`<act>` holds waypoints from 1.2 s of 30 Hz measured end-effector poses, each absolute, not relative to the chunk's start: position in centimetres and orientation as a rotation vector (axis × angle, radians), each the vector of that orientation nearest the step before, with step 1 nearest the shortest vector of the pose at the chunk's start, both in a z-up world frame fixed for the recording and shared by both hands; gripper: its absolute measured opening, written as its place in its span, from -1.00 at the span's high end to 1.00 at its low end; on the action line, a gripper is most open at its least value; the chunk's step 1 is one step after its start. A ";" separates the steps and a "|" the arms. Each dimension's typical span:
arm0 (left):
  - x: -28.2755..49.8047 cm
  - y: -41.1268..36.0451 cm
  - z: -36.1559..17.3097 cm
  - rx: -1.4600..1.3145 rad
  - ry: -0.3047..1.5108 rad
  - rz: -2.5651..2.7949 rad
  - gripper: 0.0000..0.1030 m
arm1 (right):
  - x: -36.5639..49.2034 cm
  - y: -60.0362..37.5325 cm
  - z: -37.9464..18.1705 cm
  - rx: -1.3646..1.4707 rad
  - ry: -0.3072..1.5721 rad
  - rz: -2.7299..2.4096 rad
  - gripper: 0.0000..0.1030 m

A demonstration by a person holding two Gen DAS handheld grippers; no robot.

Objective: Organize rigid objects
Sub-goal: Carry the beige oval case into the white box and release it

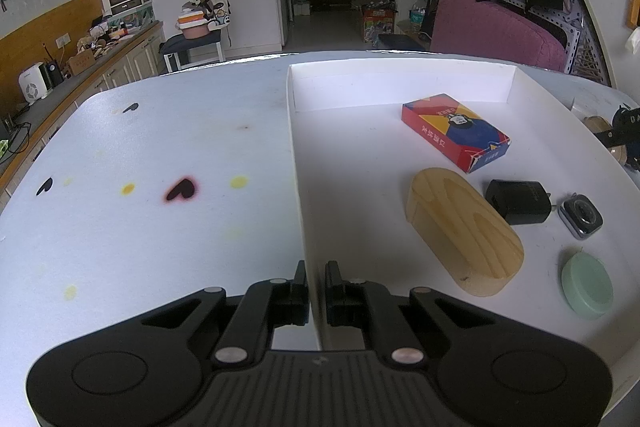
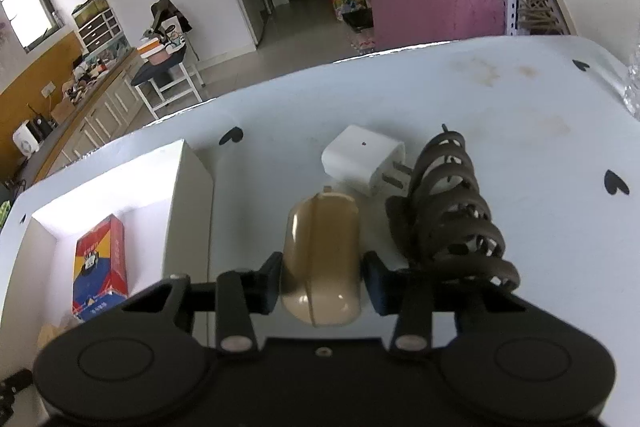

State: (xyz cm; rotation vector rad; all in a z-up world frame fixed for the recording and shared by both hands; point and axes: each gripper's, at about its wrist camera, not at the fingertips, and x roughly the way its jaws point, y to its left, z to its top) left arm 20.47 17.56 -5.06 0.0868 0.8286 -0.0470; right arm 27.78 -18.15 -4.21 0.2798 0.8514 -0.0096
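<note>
Beige case [image 2: 322, 259] clamped in right gripper [image 2: 322, 277], near end hidden; left gripper [image 1: 316, 291] pinching tray wall [image 1: 298, 187].

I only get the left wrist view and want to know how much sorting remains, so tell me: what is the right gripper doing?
Observer: The right gripper is shut on a beige rounded case on the table, outside the white tray.
Operator: Anything else left out there?
Observer: A white plug adapter lies just beyond the case.
Operator: Only that?
Observer: A dark coiled spiral piece lies beside the adapter, touching its prongs.
</note>
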 end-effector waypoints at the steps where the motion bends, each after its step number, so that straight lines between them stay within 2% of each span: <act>1: 20.5 17.6 -5.1 0.088 0.828 -0.047 0.87 | 27.6 -18.1 -4.1 0.280 0.849 -0.008 0.16; 11: 20.4 17.6 -5.1 0.089 0.827 -0.047 0.87 | 23.0 -17.1 1.7 0.263 0.689 0.128 0.22; 17: 20.4 17.6 -5.1 0.089 0.828 -0.048 0.87 | 20.4 -13.1 3.8 0.239 0.677 0.336 0.22; 27: 20.4 17.5 -5.1 0.090 0.827 -0.047 0.87 | 17.8 -3.7 1.7 0.086 0.810 0.714 0.21; 36: 20.4 17.6 -5.1 0.090 0.827 -0.048 0.87 | 15.8 -1.0 -0.8 -0.062 0.829 0.807 0.21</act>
